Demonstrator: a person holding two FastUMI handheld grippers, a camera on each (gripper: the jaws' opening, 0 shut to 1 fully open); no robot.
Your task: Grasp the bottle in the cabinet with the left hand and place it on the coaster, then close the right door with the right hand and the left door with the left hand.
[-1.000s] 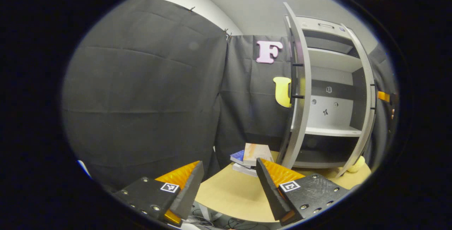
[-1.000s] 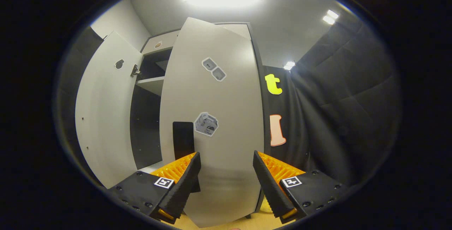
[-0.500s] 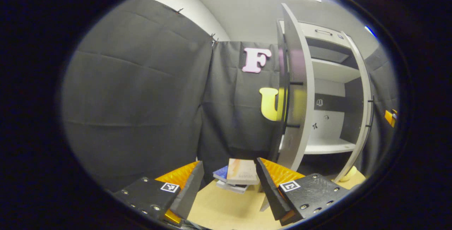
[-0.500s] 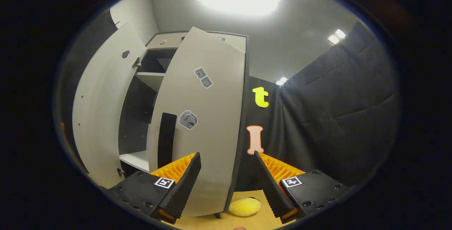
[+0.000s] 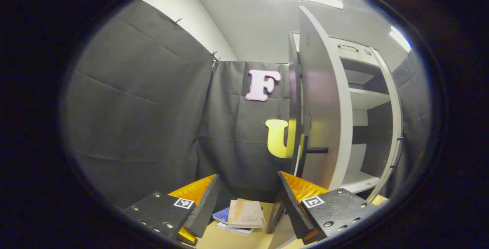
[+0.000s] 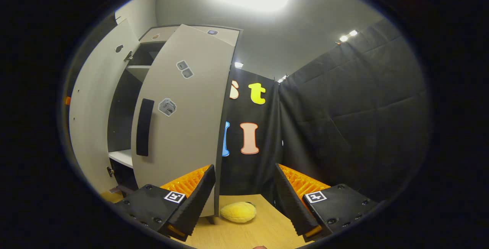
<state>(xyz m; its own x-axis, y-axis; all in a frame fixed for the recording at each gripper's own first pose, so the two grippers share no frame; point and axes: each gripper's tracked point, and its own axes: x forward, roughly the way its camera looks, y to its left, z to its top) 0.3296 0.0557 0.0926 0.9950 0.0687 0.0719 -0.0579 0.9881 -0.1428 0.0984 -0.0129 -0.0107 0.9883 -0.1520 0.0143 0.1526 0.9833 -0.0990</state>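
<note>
Left gripper [image 5: 247,199]: its jaws are held apart with nothing between them; it is kept near the outer face of the left door [image 5: 323,107], a stance that suits a push on that panel.
Left door: it is seen almost edge-on and ajar, its dark handle [image 5: 316,150] projecting from the face; the shelves [image 5: 366,98] behind it are left exposed, so this door is judged not yet closed.
Right gripper [image 6: 244,199]: its jaws are spread and empty, held low by the hinge side of the right door [image 6: 183,119].
Right door: it is swung most of the way to, though a dark gap is left beside it.
Bottle and coaster: neither can be made out, so their place cannot be told.
Table [image 6: 263,230]: a yellow plush toy [image 6: 238,212] is laid by the cabinet foot, and books [image 5: 244,214] are stacked in the left gripper view.
</note>
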